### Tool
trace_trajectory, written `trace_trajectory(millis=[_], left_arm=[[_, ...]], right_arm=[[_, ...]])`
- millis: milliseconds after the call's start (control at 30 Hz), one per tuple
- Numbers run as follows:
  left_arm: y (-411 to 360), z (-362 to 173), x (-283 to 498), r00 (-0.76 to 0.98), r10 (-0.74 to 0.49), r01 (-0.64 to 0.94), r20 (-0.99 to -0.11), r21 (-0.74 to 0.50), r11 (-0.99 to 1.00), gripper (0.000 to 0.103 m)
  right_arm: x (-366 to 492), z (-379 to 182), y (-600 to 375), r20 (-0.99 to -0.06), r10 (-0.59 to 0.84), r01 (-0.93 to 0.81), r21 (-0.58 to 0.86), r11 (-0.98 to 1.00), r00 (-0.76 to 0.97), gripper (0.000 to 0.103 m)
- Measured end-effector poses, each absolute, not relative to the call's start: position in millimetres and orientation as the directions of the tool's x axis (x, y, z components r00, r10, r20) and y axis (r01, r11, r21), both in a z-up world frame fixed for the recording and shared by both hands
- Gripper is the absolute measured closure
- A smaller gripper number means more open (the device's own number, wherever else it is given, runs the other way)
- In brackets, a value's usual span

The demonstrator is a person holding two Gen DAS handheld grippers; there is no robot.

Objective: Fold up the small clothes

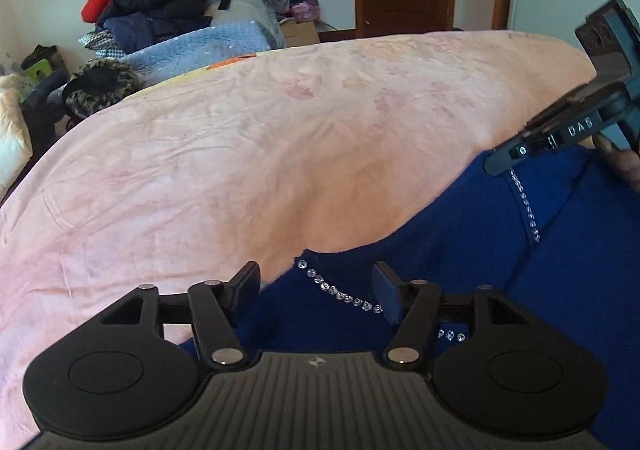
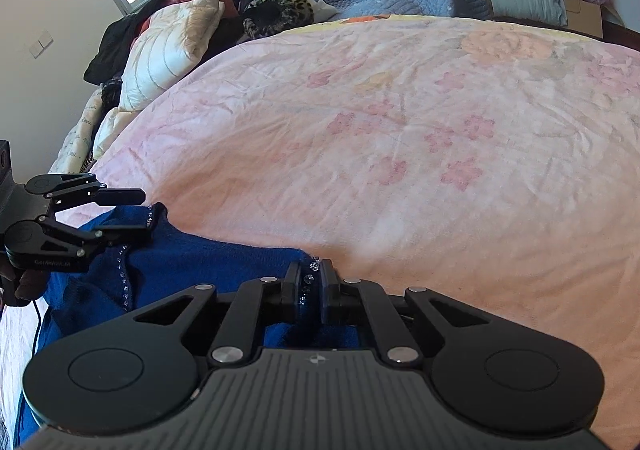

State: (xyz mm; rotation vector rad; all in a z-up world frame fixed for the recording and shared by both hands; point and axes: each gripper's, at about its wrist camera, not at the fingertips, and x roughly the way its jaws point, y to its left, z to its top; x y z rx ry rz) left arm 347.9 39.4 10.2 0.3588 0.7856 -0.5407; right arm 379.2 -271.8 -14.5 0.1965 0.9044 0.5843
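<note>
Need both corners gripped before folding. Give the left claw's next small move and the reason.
Probably close the left claw on the blue garment: its jaws stand apart around the rhinestone-trimmed edge, not yet pinching it, while the right claw is already shut on its corner.

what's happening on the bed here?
A person holds a tool in each hand over a blue garment with rhinestone trim, lying on a pink floral blanket. The right tool is shut on the garment's trimmed edge. The left tool is open, its fingers either side of another trimmed corner, not pinching it yet. No fold has been made so far.
</note>
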Motion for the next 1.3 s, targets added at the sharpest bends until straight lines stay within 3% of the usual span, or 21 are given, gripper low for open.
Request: trace_trajectory(millis=[67, 167, 233, 300, 367, 433, 533, 600, 700, 767, 800, 833, 867, 967, 1000, 1033, 1067, 1133, 1200, 1300], left_arm=[[32, 0, 351, 0.575, -0.289, 0.588, -0.766, 0.140, 0.797, 0.039], [36, 2, 360, 0.550, -0.320, 0.579, -0.772, 0.075, 0.812, 0.041], [42, 3, 368, 0.536, -0.332, 0.567, -0.776, 0.040, 0.823, 0.064], [44, 4, 375, 0.528, -0.332, 0.545, -0.782, 0.012, 0.838, 0.074], [41, 4, 373, 0.548, -0.305, 0.541, -0.779, 0.051, 0.840, 0.092], [36, 6, 371, 0.564, -0.272, 0.525, -0.779, 0.084, 0.847, 0.095], [33, 20, 364, 0.647, -0.220, 0.467, -0.730, 0.152, 0.871, 0.097], [40, 32, 362, 0.681, -0.233, 0.425, -0.694, 0.115, 0.898, 0.097], [35, 15, 368, 0.662, -0.175, 0.408, -0.729, 0.156, 0.899, 0.097], [31, 0, 366, 0.659, -0.153, 0.407, -0.737, 0.178, 0.896, 0.096], [27, -5, 360, 0.695, -0.135, 0.397, -0.707, 0.219, 0.891, 0.095], [23, -7, 355, 0.719, -0.115, 0.388, -0.686, 0.258, 0.885, 0.094], [19, -7, 351, 0.732, -0.096, 0.379, -0.675, 0.286, 0.880, 0.093], [24, 7, 336, 0.748, -0.083, 0.355, -0.659, 0.290, 0.889, 0.082], [35, 19, 324, 0.769, -0.097, 0.325, -0.632, 0.256, 0.910, 0.078], [49, 31, 310, 0.792, -0.114, 0.295, -0.600, 0.213, 0.931, 0.063], [67, 43, 294, 0.816, -0.135, 0.264, -0.562, 0.153, 0.952, 0.034], [112, 65, 254, 0.872, -0.159, 0.183, -0.462, 0.008, 0.983, 0.000], [165, 76, 211, 0.921, -0.101, 0.043, -0.377, -0.159, 0.986, 0.000], [254, 68, 155, 0.921, 0.042, -0.231, -0.387, -0.456, 0.860, 0.000]], right_arm=[[379, -15, -273, -0.678, 0.562, -0.394, 0.408, 0.824, 0.474, 0.088], [379, -15, -273, -0.679, 0.560, -0.397, 0.402, 0.825, 0.475, 0.088], [378, -14, -271, -0.683, 0.554, -0.406, 0.388, 0.827, 0.476, 0.088], [377, -13, -267, -0.692, 0.539, -0.420, 0.357, 0.834, 0.481, 0.089], [374, -10, -260, -0.703, 0.513, -0.441, 0.307, 0.844, 0.492, 0.091], [370, -7, -252, -0.713, 0.485, -0.460, 0.252, 0.851, 0.507, 0.099], [364, 2, -251, -0.688, 0.474, -0.448, 0.236, 0.862, 0.549, 0.099], [360, 8, -257, -0.650, 0.482, -0.425, 0.259, 0.867, 0.588, 0.099], [365, -6, -254, -0.692, 0.450, -0.399, 0.248, 0.883, 0.565, 0.099], [362, -11, -252, -0.681, 0.443, -0.394, 0.240, 0.887, 0.583, 0.099], [363, -11, -252, -0.680, 0.444, -0.379, 0.255, 0.890, 0.584, 0.091], [362, -13, -252, -0.679, 0.432, -0.362, 0.254, 0.897, 0.593, 0.090], [360, -13, -252, -0.673, 0.433, -0.358, 0.258, 0.897, 0.600, 0.087], [349, -3, -262, -0.657, 0.424, -0.276, 0.322, 0.906, 0.623, 0.058], [339, 4, -267, -0.634, 0.421, -0.250, 0.345, 0.905, 0.649, 0.056], [325, 12, -272, -0.600, 0.426, -0.239, 0.368, 0.898, 0.677, 0.056], [309, 19, -277, -0.568, 0.447, -0.247, 0.396, 0.884, 0.691, 0.052], [272, 27, -284, -0.515, 0.515, -0.282, 0.464, 0.840, 0.685, 0.037], [232, 27, -282, -0.512, 0.549, -0.324, 0.465, 0.824, 0.661, 0.033], [191, 17, -268, -0.532, 0.525, -0.333, 0.418, 0.845, 0.664, 0.033]])
